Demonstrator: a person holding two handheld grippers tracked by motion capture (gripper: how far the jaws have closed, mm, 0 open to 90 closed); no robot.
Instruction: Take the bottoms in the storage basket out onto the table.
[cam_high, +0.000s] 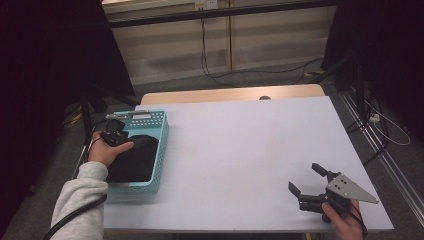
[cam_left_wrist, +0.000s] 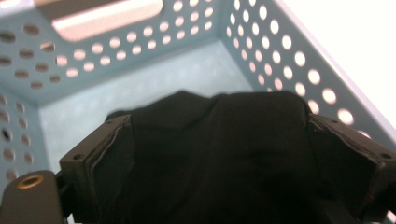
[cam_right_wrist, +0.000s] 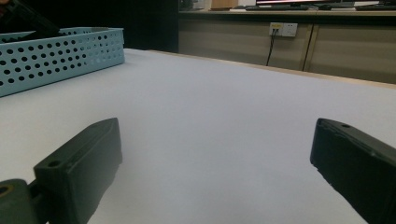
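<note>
**Black cloth in the blue basket, both grippers spread**

From the high view I have my left gripper (cam_high: 113, 135) over the light-blue perforated basket (cam_high: 161, 145) at the left edge of the worktop (cam_high: 240, 150). A folded black cloth (cam_high: 135, 157) lies inside that basket, filling most of its floor. In the left gripper view the cloth (cam_left_wrist: 219, 154) sits below and between the two black jaws, which stand wide apart at either side of the frame; I cannot see the pads pressing on it, so I read the gripper as spread and not clamped on anything. The basket's (cam_left_wrist: 261, 42) hole-punched walls and pale floor show beyond the cloth, with a slotted handle opening at the top.

My right gripper (cam_high: 306, 178) rests low at the near right corner of the worktop, well apart from the basket, its grey three-cornered plate on top. In the right gripper view its jaws are far apart with bare worktop (cam_right_wrist: 224, 121) between them, and the basket (cam_right_wrist: 60, 58) sits off at the upper left.
</note>
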